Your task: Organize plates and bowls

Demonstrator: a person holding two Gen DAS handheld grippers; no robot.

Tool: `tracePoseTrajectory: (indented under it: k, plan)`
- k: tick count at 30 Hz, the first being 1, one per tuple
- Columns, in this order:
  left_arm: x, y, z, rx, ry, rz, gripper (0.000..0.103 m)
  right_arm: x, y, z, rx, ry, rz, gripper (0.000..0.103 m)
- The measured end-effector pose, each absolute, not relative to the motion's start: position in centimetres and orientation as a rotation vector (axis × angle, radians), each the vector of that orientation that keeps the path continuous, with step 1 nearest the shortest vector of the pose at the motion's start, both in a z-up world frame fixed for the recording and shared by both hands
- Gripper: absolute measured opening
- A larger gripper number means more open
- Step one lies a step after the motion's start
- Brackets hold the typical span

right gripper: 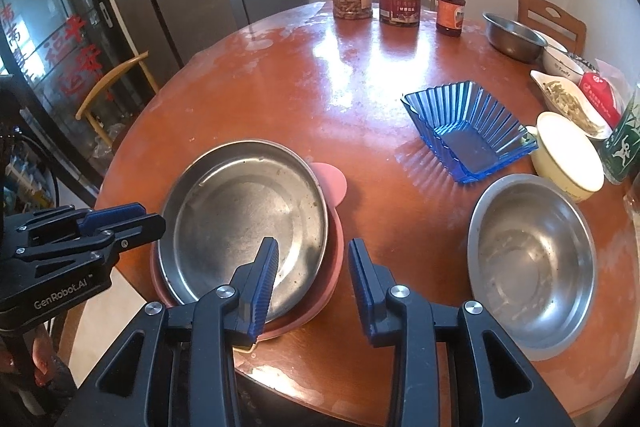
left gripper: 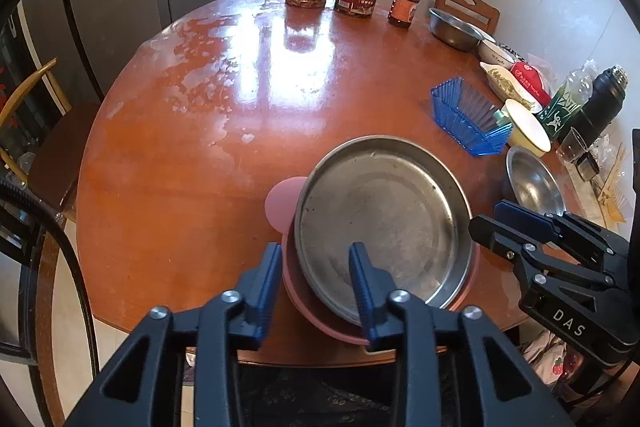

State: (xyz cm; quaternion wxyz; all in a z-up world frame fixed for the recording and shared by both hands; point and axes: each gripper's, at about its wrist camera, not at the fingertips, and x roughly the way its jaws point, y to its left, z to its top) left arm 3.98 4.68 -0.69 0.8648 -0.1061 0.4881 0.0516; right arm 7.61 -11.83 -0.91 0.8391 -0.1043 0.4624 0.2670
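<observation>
Well — scuffed steel plate [left gripper: 380, 223] nests inside pink plate [left gripper: 286, 203].

Both tools were matte black frames with silver screws and ribbed blue finger pads. The left tool [left gripper: 314, 291] bore white "GenRobot.AI" lettering; the right tool [right gripper: 312, 277] read "DAS".

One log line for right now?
steel pan on pink plate | left gripper open at pan | right gripper open | steel bowl apart
</observation>
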Motion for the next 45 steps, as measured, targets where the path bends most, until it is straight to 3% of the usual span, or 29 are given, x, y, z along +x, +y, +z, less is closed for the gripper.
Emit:
tracePoseTrajectory:
  k: [8,13,22,39,45]
  plan:
    - [4.1,3.8,0.2,-0.205,1.005,0.108,0.037,7.5,-13.0,0.1,-0.202,0.951,0.544,0.047]
    - [4.3,3.0,1.0,-0.19,0.989,0.107,0.051,7.6,-14.1,0.9,-0.179,0.931,0.529,0.052]
    - [5.2,0.7,2.7,-0.161,0.955,0.077,0.051,7.7,-16.9,3.1,-0.13,0.868,0.485,0.059]
    - [8.8,-5.5,5.0,-0.107,0.906,0.004,0.053,9.6,-25.2,5.8,-0.052,0.802,0.354,0.061]
    - [10.3,-7.6,5.3,-0.101,0.901,-0.021,0.056,10.2,-27.8,6.7,-0.053,0.771,0.308,0.067]
